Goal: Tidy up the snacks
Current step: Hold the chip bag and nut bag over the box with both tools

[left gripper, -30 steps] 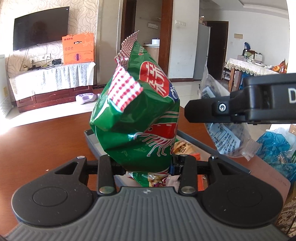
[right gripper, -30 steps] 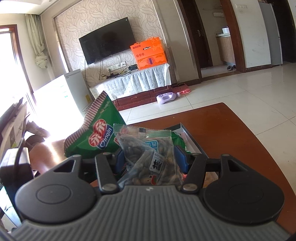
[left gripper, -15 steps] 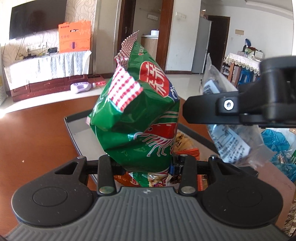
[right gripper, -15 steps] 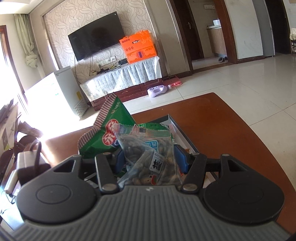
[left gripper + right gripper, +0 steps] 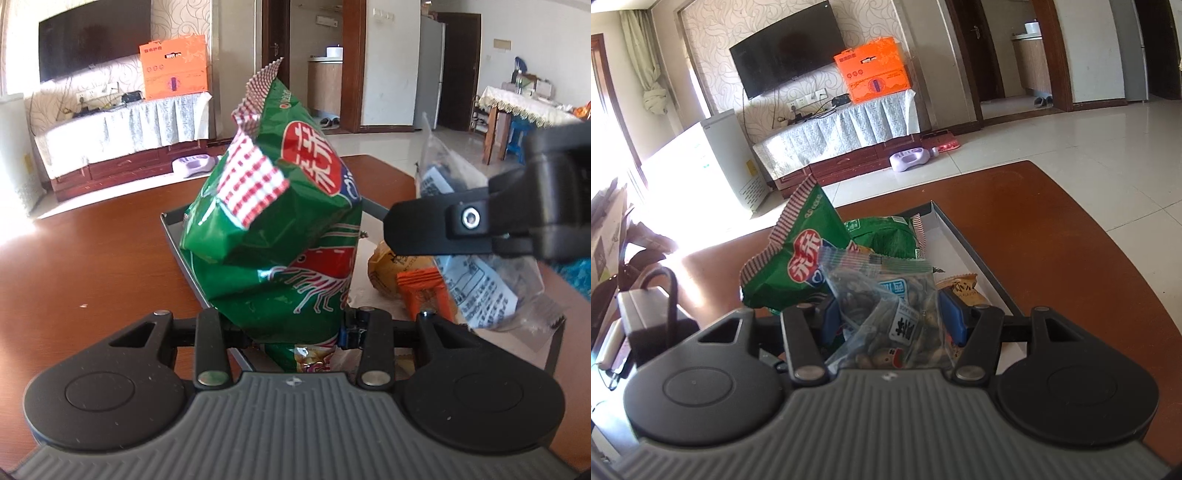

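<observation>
1. Snacks are held in both grippers above a shallow grey tray [image 5: 173, 236] that sits on a reddish-brown wooden bench [image 5: 81, 258].
2. Left gripper [image 5: 284, 328] is clamped on the lower part of a puffy green chip bag [image 5: 280, 236], which stands upright between its fingers, over the near left part of the tray.
3. Right gripper [image 5: 886, 321] is closed on a clear bag of nuts [image 5: 886, 306] with a blue and white label; from the left wrist view this bag hangs over the tray's right side, just beside the green bag.
4. Judged from this, the step in hand is setting both bags down inside the tray.
5. To do it well, lower each bag until its base rests on the tray floor before opening the fingers, since the air-filled green bag would likely topple if released high.
6. Keep the two grippers apart while lowering; they are close, and the bags could snag each other.
7. Aim the nut bag at bare tray floor beside the snacks already lying there.
8. Count, green chip bags: two, one held and a second green bag [image 5: 886, 240] lying in the tray's far end.
9. Count, clear nut bags: one.
10. Count, small packets in the tray: one yellow-brown packet [image 5: 391, 273] and one orange packet [image 5: 424, 291] are clear; others may be hidden.
11. Count, trays: one.
</observation>
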Demonstrator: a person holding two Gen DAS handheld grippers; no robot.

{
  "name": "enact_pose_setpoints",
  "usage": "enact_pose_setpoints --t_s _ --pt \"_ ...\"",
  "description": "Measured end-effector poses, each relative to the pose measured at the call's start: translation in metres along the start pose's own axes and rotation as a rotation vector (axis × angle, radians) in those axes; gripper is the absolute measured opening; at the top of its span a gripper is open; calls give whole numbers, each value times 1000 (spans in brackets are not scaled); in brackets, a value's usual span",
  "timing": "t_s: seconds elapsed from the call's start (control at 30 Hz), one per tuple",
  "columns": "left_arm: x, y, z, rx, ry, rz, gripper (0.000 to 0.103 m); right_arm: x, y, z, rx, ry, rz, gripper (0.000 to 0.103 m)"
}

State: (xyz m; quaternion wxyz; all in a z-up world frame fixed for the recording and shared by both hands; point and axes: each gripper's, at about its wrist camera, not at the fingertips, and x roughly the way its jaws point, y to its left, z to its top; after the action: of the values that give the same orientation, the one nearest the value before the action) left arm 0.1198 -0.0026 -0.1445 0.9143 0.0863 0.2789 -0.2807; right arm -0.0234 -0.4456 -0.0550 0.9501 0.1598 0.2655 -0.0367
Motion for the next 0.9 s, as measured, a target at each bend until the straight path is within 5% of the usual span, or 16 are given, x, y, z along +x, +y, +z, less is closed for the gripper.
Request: enact_pose_setpoints --t_s 0.27,0.47,0.7,0.9 --pt "-23 66 -12 -16 19 62 45 9 17 -3 -38 32 38 59" --pt "-48 101 -19 -40 -2 30 45 19 37 -5 -71 49 69 59" --pt "-58 129 -27 74 2 70 45 26 42 -8 -86 65 53 59" --pt "-49 153 -26 76 27 25 46 30 45 -13 -108 84 44 59"
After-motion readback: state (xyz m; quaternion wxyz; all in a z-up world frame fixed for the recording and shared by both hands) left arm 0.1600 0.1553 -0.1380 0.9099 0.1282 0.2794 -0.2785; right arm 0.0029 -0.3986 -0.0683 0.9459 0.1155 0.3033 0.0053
